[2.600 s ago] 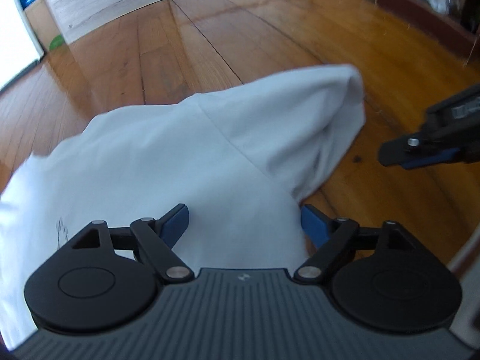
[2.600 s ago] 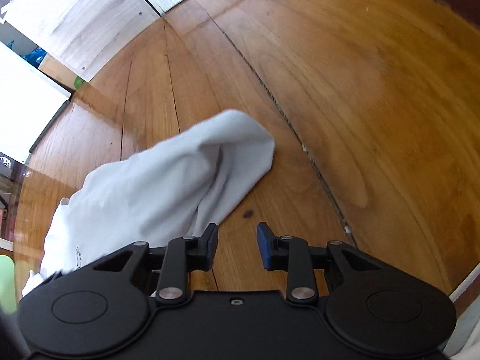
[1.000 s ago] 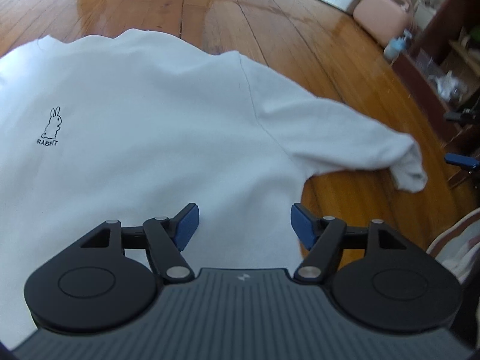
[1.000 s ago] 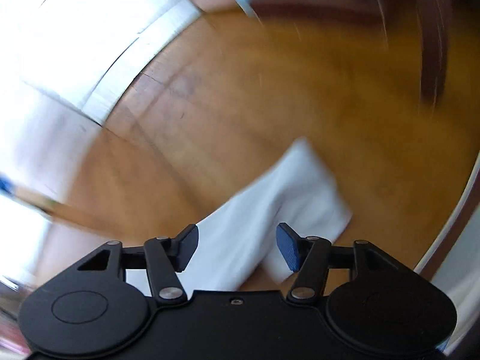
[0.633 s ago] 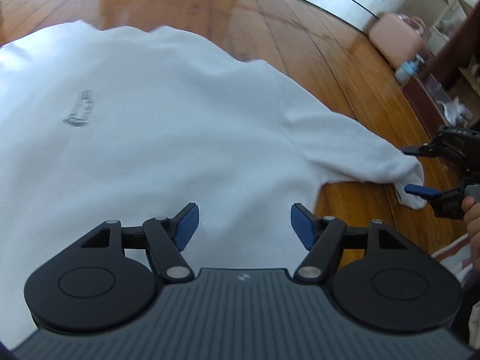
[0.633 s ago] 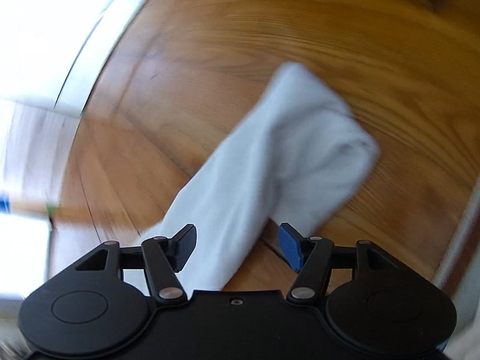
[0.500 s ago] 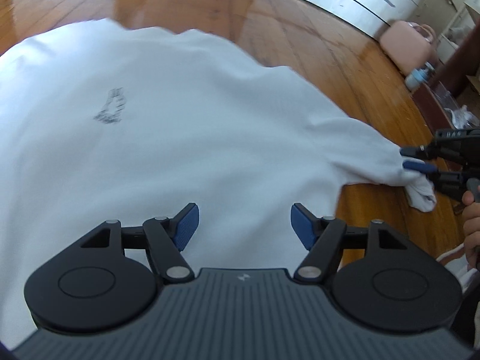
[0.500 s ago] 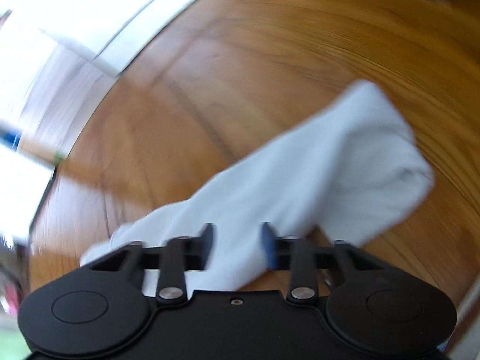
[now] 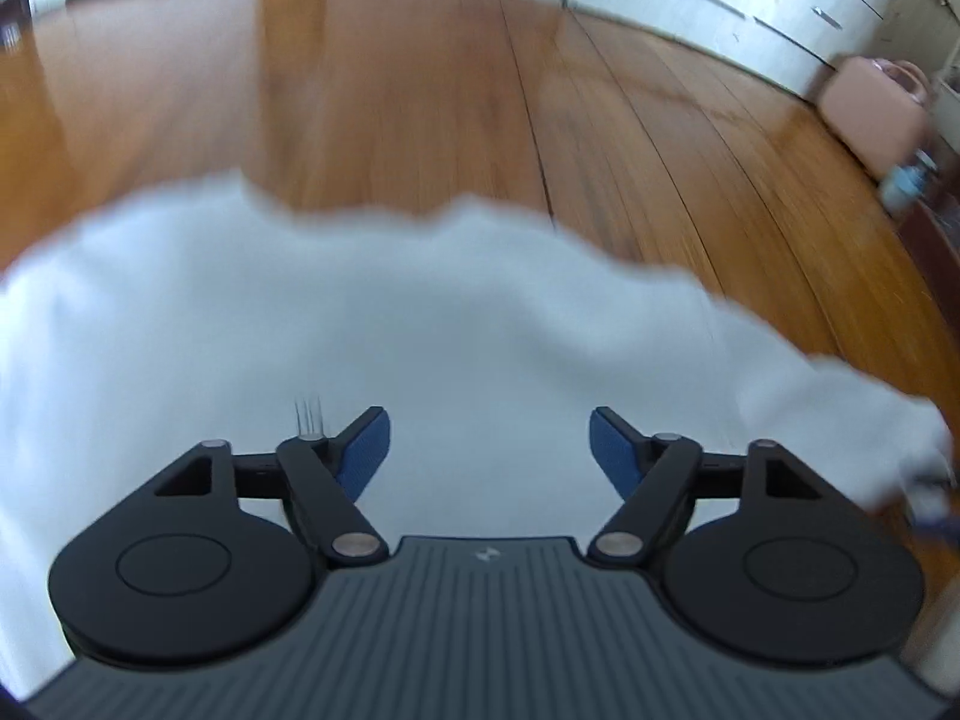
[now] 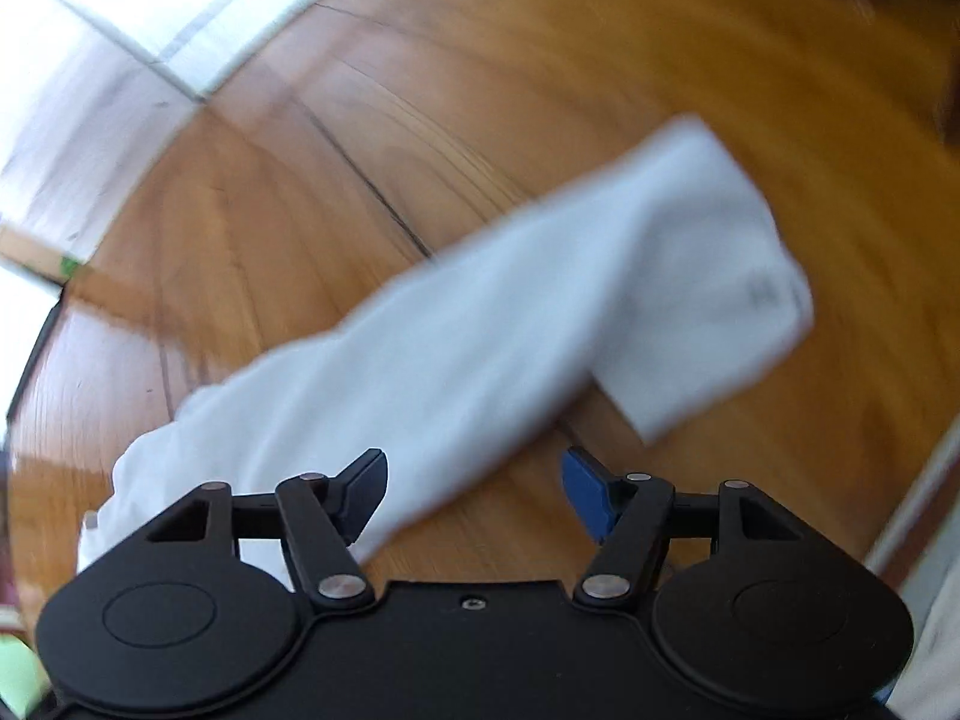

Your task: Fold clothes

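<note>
A white sweatshirt (image 9: pixel 384 324) lies spread on the wooden floor and fills the lower half of the blurred left wrist view. My left gripper (image 9: pixel 489 444) hovers over its body with the jaws opening wide and nothing pinched between the blue pads. In the right wrist view the sweatshirt's sleeve (image 10: pixel 540 312) stretches from lower left to its cuff (image 10: pixel 738 300) at the right. My right gripper (image 10: pixel 474 492) hangs just above the sleeve's lower edge; its jaws are opening, with cloth below the left pad but no grip on it.
The wooden floor (image 9: pixel 420 90) runs all around the garment. White drawer units (image 9: pixel 750 6) line the far wall, with a pink case (image 9: pixel 870 108) at the right edge. A pale wall base (image 10: pixel 150 42) crosses the upper left of the right wrist view.
The left gripper swept across the shirt's body and its jaws spread wider. The right gripper closed on the sleeve near the cuff, then let go and opened again; the sleeve now lies stretched out.
</note>
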A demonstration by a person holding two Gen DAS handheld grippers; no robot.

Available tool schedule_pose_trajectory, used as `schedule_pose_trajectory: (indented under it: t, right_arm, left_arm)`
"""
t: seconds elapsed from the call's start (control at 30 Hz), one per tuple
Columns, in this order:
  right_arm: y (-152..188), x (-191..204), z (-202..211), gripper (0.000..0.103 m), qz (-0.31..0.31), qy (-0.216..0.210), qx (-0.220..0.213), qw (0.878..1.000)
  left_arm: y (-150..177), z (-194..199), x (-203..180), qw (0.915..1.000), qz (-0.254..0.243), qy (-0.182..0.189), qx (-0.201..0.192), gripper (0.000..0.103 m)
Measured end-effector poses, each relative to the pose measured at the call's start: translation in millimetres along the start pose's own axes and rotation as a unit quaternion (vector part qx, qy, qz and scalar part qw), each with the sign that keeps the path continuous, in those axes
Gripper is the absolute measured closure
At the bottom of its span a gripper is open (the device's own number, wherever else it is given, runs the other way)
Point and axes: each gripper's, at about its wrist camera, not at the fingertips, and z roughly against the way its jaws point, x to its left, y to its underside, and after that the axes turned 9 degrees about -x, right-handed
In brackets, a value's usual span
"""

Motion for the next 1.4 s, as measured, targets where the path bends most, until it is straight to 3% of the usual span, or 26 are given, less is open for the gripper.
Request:
schedule_pose_trajectory:
  t: [0.07,0.13,0.2,0.33,0.43,0.47,0.5,0.53,0.57,0.6,0.63,0.77,0.83,0.87,0.9,0.97,1.03,1.07,1.1,1.2,1.3,1.33,1.4]
  right_arm:
    - [3.4,-2.5,-1.5,0.033,-0.023,-0.056,0.047,0.997]
    - [2.3,-0.2,-2.2,0.033,-0.03,-0.081,0.051,0.995]
    - [1.5,4.2,-2.8,0.033,-0.015,-0.056,0.026,0.998]
    - [4.0,10.0,-9.4,0.032,0.037,0.046,-0.037,0.998]
    - [8.0,-4.8,-5.0,0.026,0.049,0.038,-0.091,0.994]
    - [9.0,-4.8,-7.3,0.023,0.056,0.035,-0.102,0.993]
    - [11.5,-3.3,-8.5,0.023,0.071,0.031,-0.111,0.991]
    - [14.5,-1.6,-8.8,0.026,0.089,0.027,-0.121,0.988]
    - [17.1,-0.3,-10.0,0.051,0.107,0.027,-0.13,0.985]
    - [19.6,0.8,-11.6,0.093,0.125,0.029,-0.138,0.982]
    - [22.1,1.9,-13.2,0.095,0.142,0.031,-0.146,0.979]
    - [30.9,14.1,30.2,0.096,0.193,0.005,-0.246,0.95]
    - [34.5,27.1,43.3,0.095,0.24,0.0,-0.285,0.928]
    - [37.4,31.6,43.9,0.09,0.265,0.007,-0.297,0.917]
    - [38.5,31.4,39.7,0.087,0.275,0.024,-0.295,0.915]
    - [37.1,24.4,27.2,0.087,0.267,0.059,-0.272,0.923]
    - [28.1,8.4,21.0,0.093,0.202,0.054,-0.24,0.948]
    - [23.2,0.8,21.1,0.094,0.172,0.045,-0.23,0.957]
    - [18.3,-6.0,21.7,0.094,0.146,0.037,-0.222,0.963]
    - [18.6,-3.9,28.4,0.094,0.137,0.024,-0.231,0.963]
    - [37.2,34.1,32.1,0.093,0.204,0.022,-0.278,0.938]
    - [48.4,54.4,34.1,0.093,0.25,0.018,-0.302,0.92]
    - [89.7,95.2,44.0,0.093,0.364,-0.034,-0.337,0.868]
  left_arm:
    - [-17.1,-21.4,3.0,0.9998,0.013,-0.002,-0.015,0.018]
    - [-29.6,-41.6,0.7,0.9995,0.006,-0.019,-0.024,0.018]
    - [-38.1,-57.5,-9.3,0.9983,-0.028,-0.041,-0.031,0.018]
    - [-39.4,-83.1,-35.7,0.9892,-0.132,-0.056,-0.031,0.016]
    - [-29.7,-104.4,-49.7,0.9801,-0.194,-0.044,0.001,0.018]
    - [-26.3,-105.6,-51.4,0.9783,-0.204,-0.035,-0.004,0.028]
    - [-24.3,-103.7,-53.1,0.9777,-0.208,-0.023,-0.012,0.056]
    - [-24.8,-102.9,-55.9,0.9777,-0.209,-0.021,-0.008,0.073]
    - [-26.5,-102.2,-58.7,0.9781,-0.206,-0.027,-0.002,0.091]
    - [-28.6,-99.9,-61.1,0.978,-0.205,-0.039,-0.006,0.091]
    - [-31.5,-95.0,-62.8,0.9771,-0.205,-0.053,-0.022,0.091]
    - [-41.0,-76.7,-67.4,0.9652,-0.221,-0.09,-0.108,0.091]
    - [-36.7,-80.4,-69.5,0.9598,-0.232,-0.112,-0.112,0.09]
    - [-33.5,-85.8,-70.7,0.9582,-0.239,-0.12,-0.101,0.088]
    - [-30.0,-93.3,-71.7,0.9576,-0.246,-0.126,-0.081,0.079]
    - [-24.7,-98.8,-70.1,0.9606,-0.241,-0.126,-0.055,0.076]
    - [-22.1,-86.6,-66.8,0.9665,-0.224,-0.113,-0.053,0.06]
    - [-21.2,-78.2,-65.1,0.9695,-0.214,-0.106,-0.054,0.041]
    - [-19.3,-67.8,-63.5,0.9716,-0.207,-0.097,-0.06,0.031]
    - [-9.4,-30.4,-65.2,0.9745,-0.201,-0.067,-0.075,0.029]
    - [4.1,10.7,-57.2,0.9802,-0.178,-0.042,-0.076,0.027]
    - [5.9,21.5,-50.1,0.9837,-0.161,-0.036,-0.073,0.025]
    - [13.9,44.8,-31.1,0.9907,-0.114,-0.035,-0.066,0.023]
